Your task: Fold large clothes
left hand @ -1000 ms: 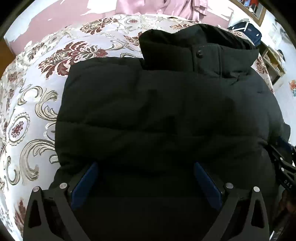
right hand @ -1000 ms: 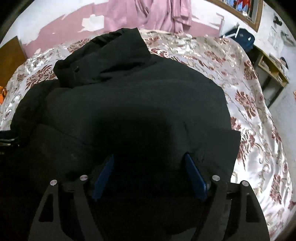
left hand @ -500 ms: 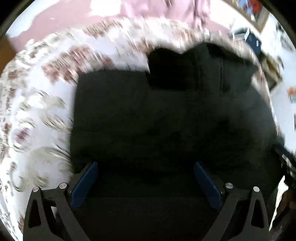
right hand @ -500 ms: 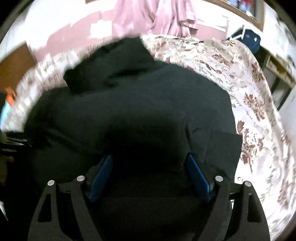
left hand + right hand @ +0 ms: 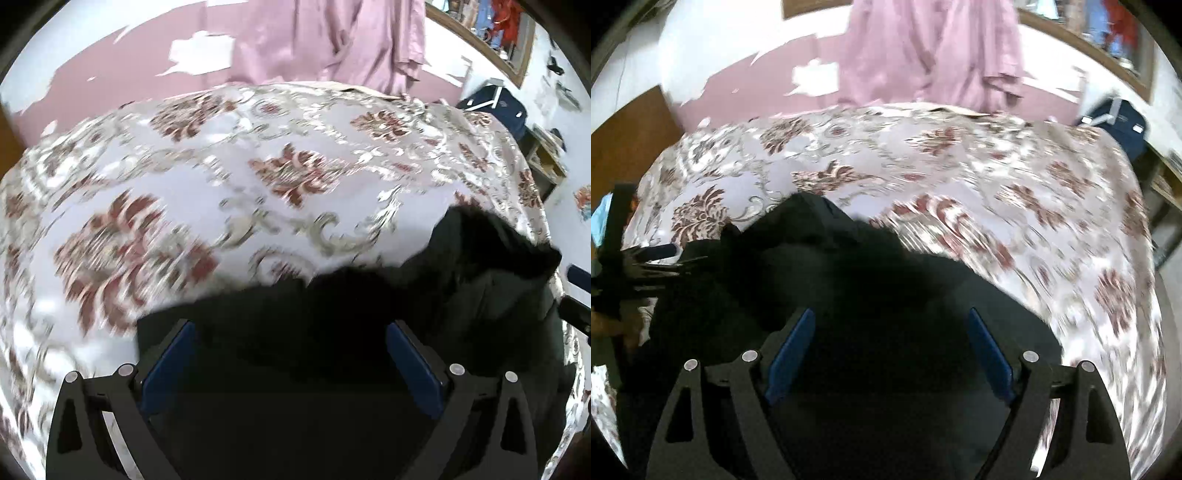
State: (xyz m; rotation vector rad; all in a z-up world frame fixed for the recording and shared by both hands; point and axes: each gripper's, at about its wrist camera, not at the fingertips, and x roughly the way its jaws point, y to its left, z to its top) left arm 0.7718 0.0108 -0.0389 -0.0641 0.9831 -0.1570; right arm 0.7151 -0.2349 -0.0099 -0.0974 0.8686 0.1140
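Note:
A large black padded jacket point(image 5: 369, 314) lies on a bed with a floral cover point(image 5: 184, 192). In the left wrist view it fills the lower part of the frame, its collar end point(image 5: 491, 243) at the right. My left gripper point(image 5: 291, 350) stands wide open with jacket fabric between the blue pads point(image 5: 168, 365). In the right wrist view the jacket point(image 5: 886, 295) fills the lower middle. My right gripper point(image 5: 890, 347) is also wide open over the fabric. The left gripper shows at the left edge of the right wrist view point(image 5: 635, 266). Both views are motion-blurred.
The floral bed cover point(image 5: 1052, 206) stretches beyond the jacket. Pink garments point(image 5: 332, 40) hang on the far wall. A dark blue bag point(image 5: 495, 107) and a wooden shelf point(image 5: 546, 158) stand right of the bed. A brown wooden panel point(image 5: 631, 129) is at the left.
Both cameras have swung up and back fast. The jacket now fills only the lower part of each view, much more bed cover shows, and its collar has shifted toward the side. Both grippers stay open.

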